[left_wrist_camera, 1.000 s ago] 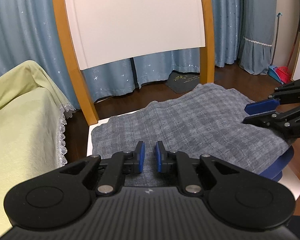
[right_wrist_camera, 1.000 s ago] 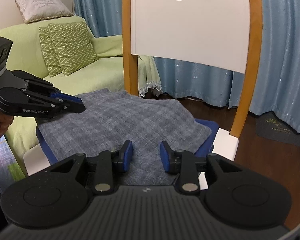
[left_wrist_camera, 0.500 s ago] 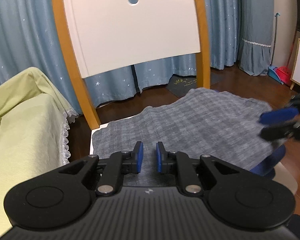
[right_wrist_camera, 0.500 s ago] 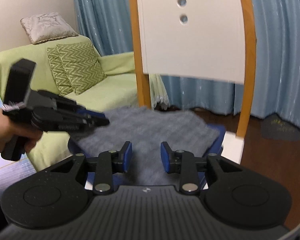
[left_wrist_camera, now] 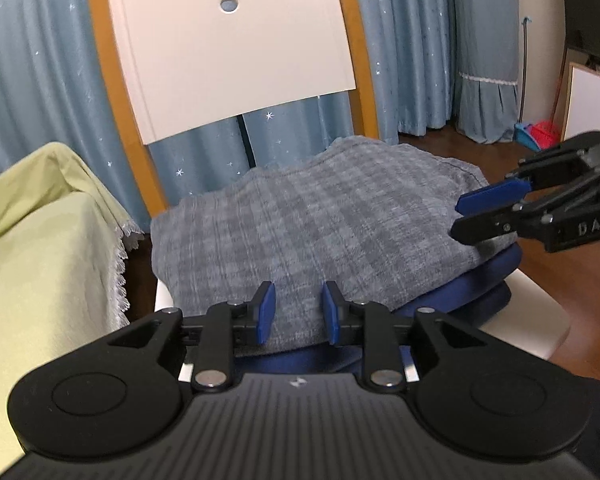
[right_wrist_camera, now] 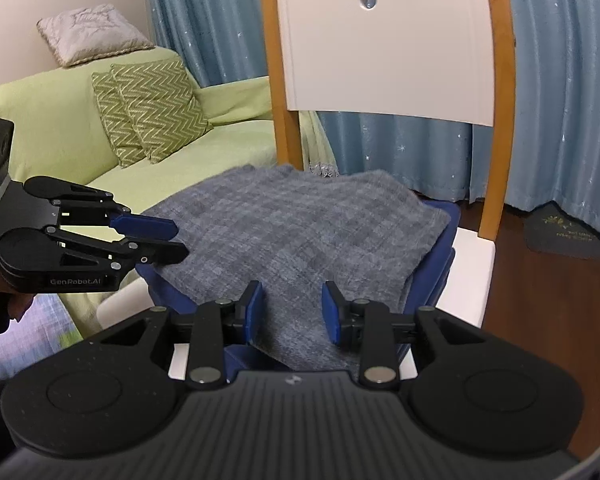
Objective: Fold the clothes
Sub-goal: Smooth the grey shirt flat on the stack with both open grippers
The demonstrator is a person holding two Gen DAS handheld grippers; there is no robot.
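A folded cloth [left_wrist_camera: 324, 220] lies on a cushion [left_wrist_camera: 476, 284] on a chair seat [right_wrist_camera: 468, 264], in front of the chair's backrest [right_wrist_camera: 384, 40]. A sofa [right_wrist_camera: 100, 148] with pillows [right_wrist_camera: 152, 108] stands to the chair's left, curtains [left_wrist_camera: 32, 80] hang behind. The left gripper [left_wrist_camera: 296, 312] hovers at the cloth's near left edge, the right gripper [right_wrist_camera: 292, 312] at its near right.

My left gripper [left_wrist_camera: 296, 317] and right gripper [right_wrist_camera: 291, 312] are matte black with ribbed housings, silver screws, blue pads [left_wrist_camera: 266, 312]; white lettering marks their sides.
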